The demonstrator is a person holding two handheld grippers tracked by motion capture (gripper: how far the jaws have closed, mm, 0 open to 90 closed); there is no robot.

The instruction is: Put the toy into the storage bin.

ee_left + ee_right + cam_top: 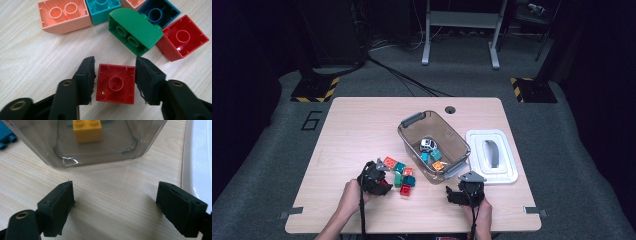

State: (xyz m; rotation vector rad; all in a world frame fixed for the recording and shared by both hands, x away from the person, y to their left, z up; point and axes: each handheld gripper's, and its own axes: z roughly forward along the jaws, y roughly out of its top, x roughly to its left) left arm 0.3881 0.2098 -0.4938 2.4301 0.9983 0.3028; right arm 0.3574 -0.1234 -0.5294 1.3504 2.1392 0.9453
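Left tool [115, 82] jaws nearly pinched; right tool [115, 207] jaws wide.

matte black claws [115, 72] with brass-coloured rivets, grey three-cornered top plates, trailing black cables

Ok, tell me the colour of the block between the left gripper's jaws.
Red block, clearest in the left gripper view.

Blocks [400, 176] left of bin [412, 121] on surface [357, 130]; lid [508, 170] right of bin; more blocks [432, 157] inside bin.
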